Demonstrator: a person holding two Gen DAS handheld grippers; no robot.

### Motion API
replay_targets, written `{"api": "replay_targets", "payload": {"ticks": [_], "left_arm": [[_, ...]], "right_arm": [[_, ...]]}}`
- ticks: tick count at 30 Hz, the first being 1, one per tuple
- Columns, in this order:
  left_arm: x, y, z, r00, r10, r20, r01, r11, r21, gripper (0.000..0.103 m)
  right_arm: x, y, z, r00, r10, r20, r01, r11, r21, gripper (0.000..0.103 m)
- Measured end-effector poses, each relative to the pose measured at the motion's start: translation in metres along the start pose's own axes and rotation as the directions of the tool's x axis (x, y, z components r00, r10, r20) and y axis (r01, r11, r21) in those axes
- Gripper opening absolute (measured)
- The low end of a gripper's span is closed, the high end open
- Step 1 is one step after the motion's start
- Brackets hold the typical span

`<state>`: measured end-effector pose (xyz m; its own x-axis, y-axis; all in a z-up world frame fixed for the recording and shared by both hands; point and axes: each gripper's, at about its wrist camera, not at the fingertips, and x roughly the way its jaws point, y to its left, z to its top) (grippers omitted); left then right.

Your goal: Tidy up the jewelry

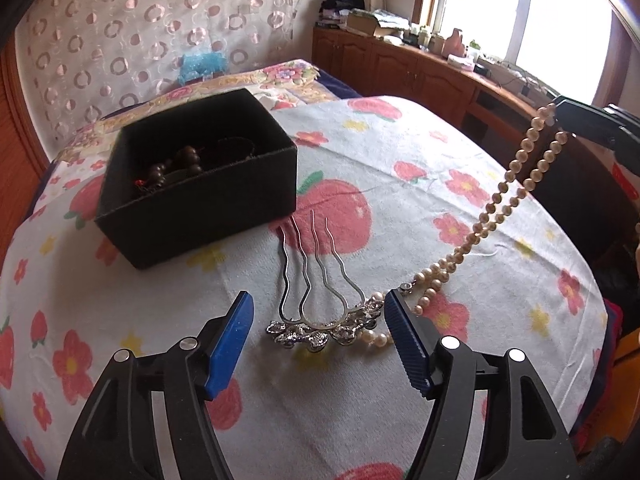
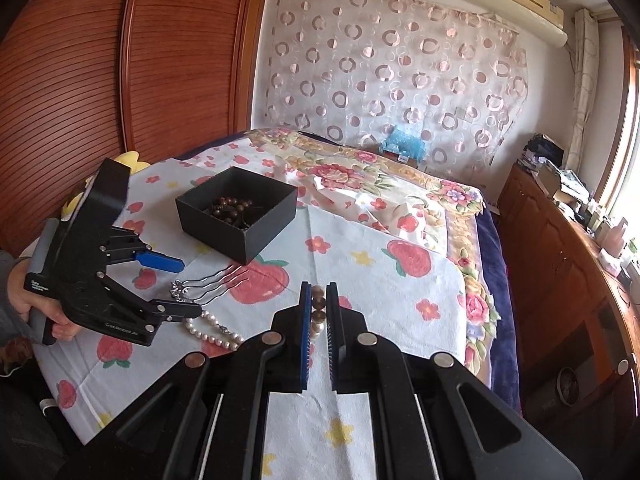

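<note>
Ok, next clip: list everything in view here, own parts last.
black box: one, on the cloth, far left of centre
brown beads: one string, dark, inside the box
hair comb: one, silver, flat on the cloth between the left tool's open fingers
pearl necklace: one, cream, one end lifted by the right tool, the rest on the cloth beside the comb
fruit-print cloth: one, white with red, over the bed
wooden cabinet: one, brown, under the window
left tool: open over the comb
right tool: shut on the pearls
</note>
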<state>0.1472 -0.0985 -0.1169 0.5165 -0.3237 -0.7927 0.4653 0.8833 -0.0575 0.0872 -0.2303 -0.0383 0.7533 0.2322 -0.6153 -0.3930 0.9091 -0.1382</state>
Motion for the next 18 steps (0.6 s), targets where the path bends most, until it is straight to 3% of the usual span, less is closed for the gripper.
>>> {"api": "replay_targets", "payload": {"ticks": [7,9,11,18], "left_arm": [[0.005,-0.001,-0.002,1.000,0.006,-0.019,-0.005,1.000,0.010,0.066],[0.004,-0.002,-0.003,1.000,-0.014,-0.016,0.014,1.000,0.010,0.060],[0.003,-0.003,-0.003,1.000,-0.015,-0.017,0.015,1.000,0.017,0.059],[-0.022,0.002,-0.017,0.999,-0.044,0.013,0.044,0.999,0.009,0.059]], "right_arm": [[0.002,0.002,-0.001,1.000,0.006,0.001,-0.006,1.000,0.001,0.008],[0.004,0.004,-0.002,1.000,0.012,0.001,-0.012,1.000,-0.001,0.008],[0.005,0.007,-0.002,1.000,0.017,-0.001,-0.017,1.000,-0.004,0.008],[0.008,0.011,0.002,1.000,0.029,0.000,-0.029,1.000,-0.011,0.008]]}}
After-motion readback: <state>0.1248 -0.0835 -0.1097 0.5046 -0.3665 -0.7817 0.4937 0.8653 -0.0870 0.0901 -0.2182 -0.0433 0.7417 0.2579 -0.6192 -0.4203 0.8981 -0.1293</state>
